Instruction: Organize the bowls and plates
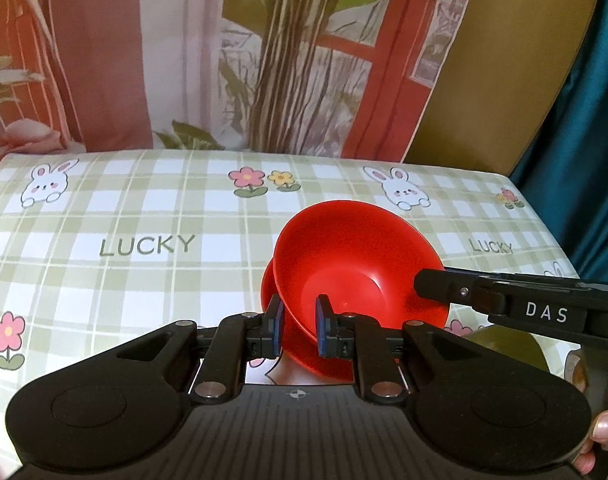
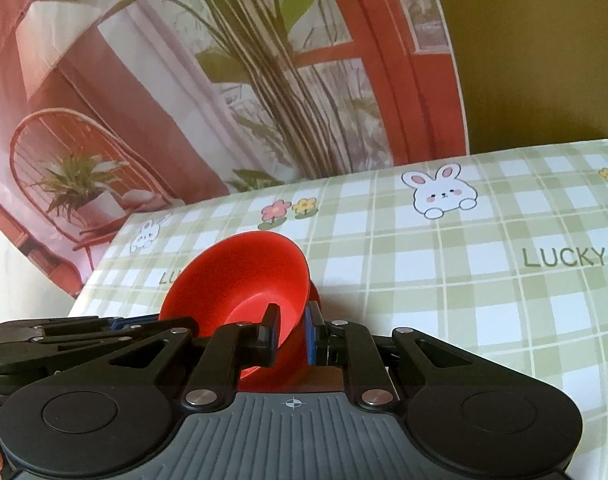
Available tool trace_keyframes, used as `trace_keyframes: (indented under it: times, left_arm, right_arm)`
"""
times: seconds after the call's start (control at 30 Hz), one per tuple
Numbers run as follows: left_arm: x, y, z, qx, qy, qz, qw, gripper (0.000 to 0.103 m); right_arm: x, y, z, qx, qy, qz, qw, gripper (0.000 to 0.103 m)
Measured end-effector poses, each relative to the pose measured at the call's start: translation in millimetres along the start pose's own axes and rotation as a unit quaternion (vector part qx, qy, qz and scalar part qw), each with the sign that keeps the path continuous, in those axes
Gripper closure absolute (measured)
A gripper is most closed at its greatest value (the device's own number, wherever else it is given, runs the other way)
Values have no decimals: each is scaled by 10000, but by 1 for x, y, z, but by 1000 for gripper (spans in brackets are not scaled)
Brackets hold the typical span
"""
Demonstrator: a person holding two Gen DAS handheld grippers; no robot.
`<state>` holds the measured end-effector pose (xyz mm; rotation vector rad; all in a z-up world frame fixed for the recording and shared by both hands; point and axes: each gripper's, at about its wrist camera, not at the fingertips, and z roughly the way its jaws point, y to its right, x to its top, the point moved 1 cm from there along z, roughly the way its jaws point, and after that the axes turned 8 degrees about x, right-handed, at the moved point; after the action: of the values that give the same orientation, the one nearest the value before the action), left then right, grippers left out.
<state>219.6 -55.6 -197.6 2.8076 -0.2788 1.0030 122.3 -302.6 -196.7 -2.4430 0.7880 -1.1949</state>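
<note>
Nearest the front edge of the worktop (image 1: 103,216), we hold the left gripper (image 1: 299,328) with its two blue-padded fingers clamped on the near rim of a red bowl (image 1: 356,256); one pad sits outside the wall and one inside. In the left wrist view the bowl is tilted, its opening turned up and toward the camera, and a second red rim shows just behind its left side, so it may be two nested bowls; we cannot tell for certain. The bowl is raised off the checked cloth rather than resting flat on it, toward the front and a little right of centre.

From the right side we bring the right gripper (image 2: 291,332), whose fingers are closed on the opposite part of the same rim, one finger inside the bowl (image 2: 239,280) and one outside. In the left wrist view this gripper (image 1: 424,284) reaches in from the right edge, its black body marked DAS touching the bowl's right rim.

Beyond the bowl, the cloth carries printed rabbits, flowers and the word LUCKY up to the far edge. Behind the far edge hangs a printed backdrop (image 1: 287,60) showing a plant, a red window frame and a chair.
</note>
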Motion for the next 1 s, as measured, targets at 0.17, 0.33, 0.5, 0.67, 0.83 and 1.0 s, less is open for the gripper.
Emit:
trace_keyframes:
  times: [0.17,0.33,0.5,0.67,0.83,1.0]
  left_arm:
    - [-2,0,3,62,-55,-3,10000,86]
    - [-4,-1,3,93,-64,-1,9999,86]
    - [-5,1,4,105,-58,-7,9999,85]
    - [-4,-3,-2,150,-52,-162,9997,71]
    - [0,-13,-22,132,157,-230,9995,71]
    - [6,-44,-55,220,493,-416,9977,71]
  right_arm:
    - [-1,-1,4,-25,-58,7,10000,89]
    - [-3,0,5,-49,-94,18,9999,89]
    - [-4,0,3,-150,-72,-19,9999,85]
    - [-3,-3,-5,-174,41,-63,9998,85]
    - [0,-15,-15,-109,138,-190,9997,84]
    - [5,-38,-19,31,206,-399,9990,85]
